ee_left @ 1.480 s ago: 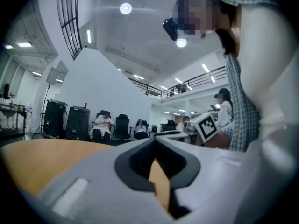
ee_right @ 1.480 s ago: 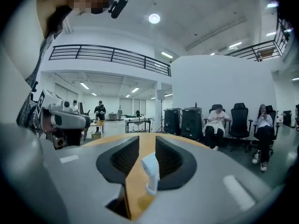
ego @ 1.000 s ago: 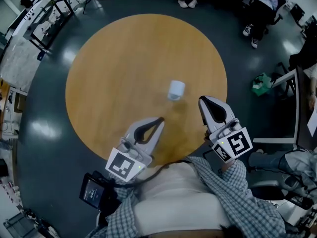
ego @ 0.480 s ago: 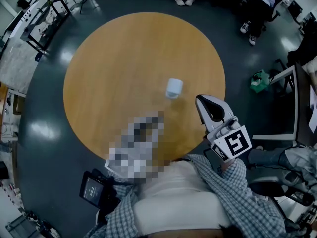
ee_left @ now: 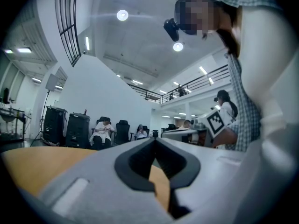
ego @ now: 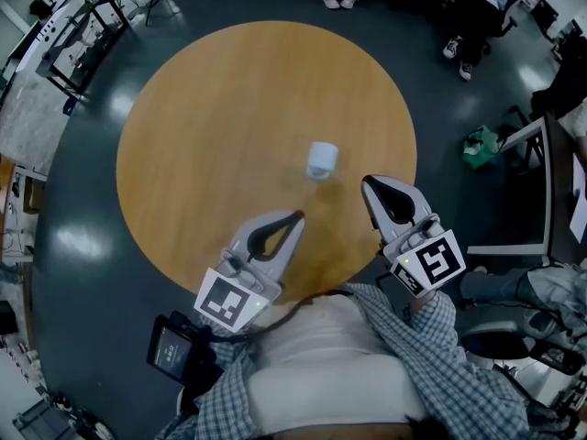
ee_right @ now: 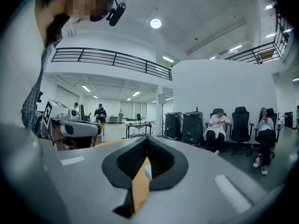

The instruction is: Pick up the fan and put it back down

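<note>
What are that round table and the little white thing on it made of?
The table looks like wood or a wood-look laminate: an even orange-brown top with a soft sheen. Which of the two it is can't be told from here. The fan is probably plastic, pale white-blue, smooth and matte; it is too small in view to say more.

One fan (ego: 322, 160), one round table (ego: 202, 108), two grippers: left gripper (ego: 297, 217), right gripper (ego: 368, 184)
</note>
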Tool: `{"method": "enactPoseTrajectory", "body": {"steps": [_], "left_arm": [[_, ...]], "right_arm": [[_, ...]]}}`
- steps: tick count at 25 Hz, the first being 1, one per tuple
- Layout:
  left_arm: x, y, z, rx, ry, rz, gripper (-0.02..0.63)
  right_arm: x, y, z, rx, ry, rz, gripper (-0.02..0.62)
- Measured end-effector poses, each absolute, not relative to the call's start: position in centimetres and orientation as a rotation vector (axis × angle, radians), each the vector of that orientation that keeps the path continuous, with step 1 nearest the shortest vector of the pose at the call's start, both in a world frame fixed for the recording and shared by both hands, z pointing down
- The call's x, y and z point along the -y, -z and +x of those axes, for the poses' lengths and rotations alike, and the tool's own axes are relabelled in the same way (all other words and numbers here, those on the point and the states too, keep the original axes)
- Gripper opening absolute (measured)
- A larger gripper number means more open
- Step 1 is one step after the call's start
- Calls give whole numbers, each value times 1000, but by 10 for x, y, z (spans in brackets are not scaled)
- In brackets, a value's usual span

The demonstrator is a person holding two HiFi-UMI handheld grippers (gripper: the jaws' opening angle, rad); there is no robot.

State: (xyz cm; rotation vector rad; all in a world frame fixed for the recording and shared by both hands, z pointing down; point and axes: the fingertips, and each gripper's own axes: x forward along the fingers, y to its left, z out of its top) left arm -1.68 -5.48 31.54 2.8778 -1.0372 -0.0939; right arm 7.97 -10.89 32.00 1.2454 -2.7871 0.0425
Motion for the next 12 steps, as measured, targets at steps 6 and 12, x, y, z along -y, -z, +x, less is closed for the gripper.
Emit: {"method": "enactPoseTrajectory", "body": {"steps": [6, 12], "left_arm": [[54, -317, -14, 1023, 82, 2880, 0], [53, -318, -11, 1019, 76, 2880, 0]], "right_arm": [[110, -323, 84, 2768, -43, 1260, 5], [108, -324, 86, 2769, -44, 1254, 5]]}}
